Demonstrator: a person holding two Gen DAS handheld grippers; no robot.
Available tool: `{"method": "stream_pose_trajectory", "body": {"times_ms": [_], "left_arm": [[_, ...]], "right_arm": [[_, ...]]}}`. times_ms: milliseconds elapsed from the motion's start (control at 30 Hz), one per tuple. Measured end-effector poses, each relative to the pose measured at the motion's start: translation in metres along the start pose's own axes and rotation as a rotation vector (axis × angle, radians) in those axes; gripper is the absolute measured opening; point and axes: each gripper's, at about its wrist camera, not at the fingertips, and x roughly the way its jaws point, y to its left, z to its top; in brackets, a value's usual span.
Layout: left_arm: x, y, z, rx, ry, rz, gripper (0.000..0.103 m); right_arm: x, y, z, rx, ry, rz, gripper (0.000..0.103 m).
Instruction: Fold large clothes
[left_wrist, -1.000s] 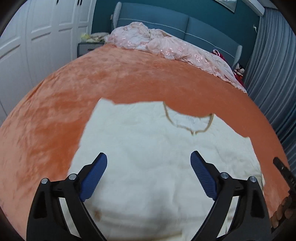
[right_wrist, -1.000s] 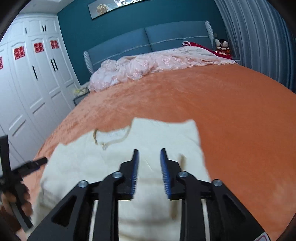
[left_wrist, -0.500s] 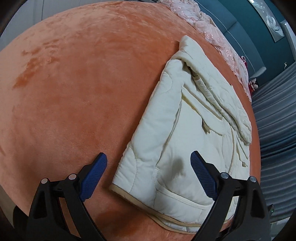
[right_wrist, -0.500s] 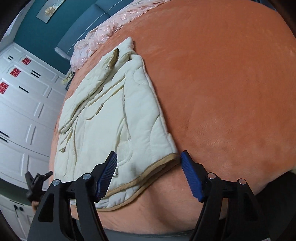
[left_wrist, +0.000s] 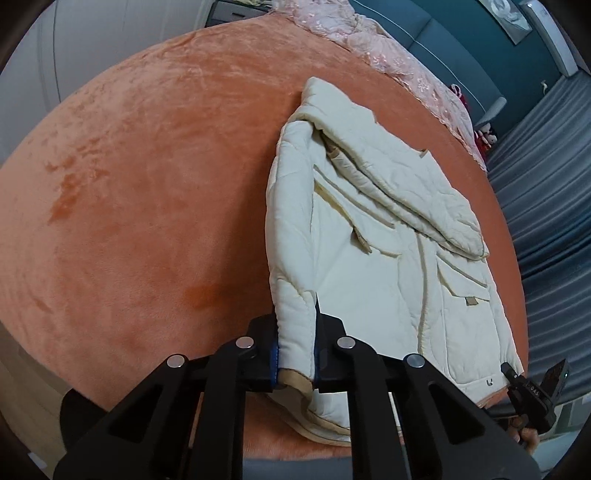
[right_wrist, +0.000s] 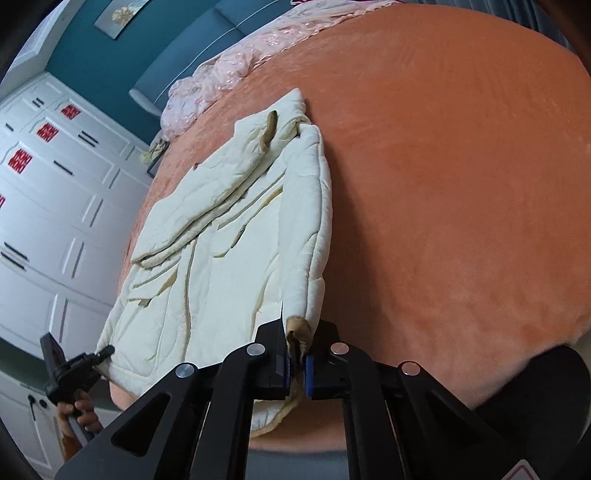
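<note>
The cream quilted jacket (left_wrist: 388, 236) lies flat on the orange bedspread (left_wrist: 147, 184), sleeves already laid across its front, collar toward the headboard and hem at the near edge of the bed.

Left: the left gripper (left_wrist: 297, 363) is closing its jaws on the hem corner of its side; the padded edge stands pinched between the blue pads, tan binding showing just below them.

Right: the right gripper (right_wrist: 297, 360) has its jaws pressed together on the opposite hem corner, where the tan trim bunches between the pads.

The step in hand appears to be the lengthwise fold, hem carried up toward the collar. To do it well, both corners likely need to rise together and travel evenly, so that the hem stays straight and taut between the two grips. The folded sleeves rest loose on top; a low, steady carry should avoid dragging them askew. The padding is thick, so a shallow pinch could slip.
</note>
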Motion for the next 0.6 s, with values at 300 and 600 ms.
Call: {"method": "stream_pose_trajectory", "body": {"times_ms": [300, 600], "left_arm": [[-0.113, 0.023, -0.135, 0.129, 0.233, 0.069, 0.01], [-0.172, -0.017, -0.101, 0.119, -0.014, -0.038, 0.009]], "right_arm": [[-0.118, 0.0, -0.117, -0.229, 0.347, -0.1, 0.005], [-0.161, 0.028, -0.056, -0.218, 0.081, 0.046, 0.005]]}}
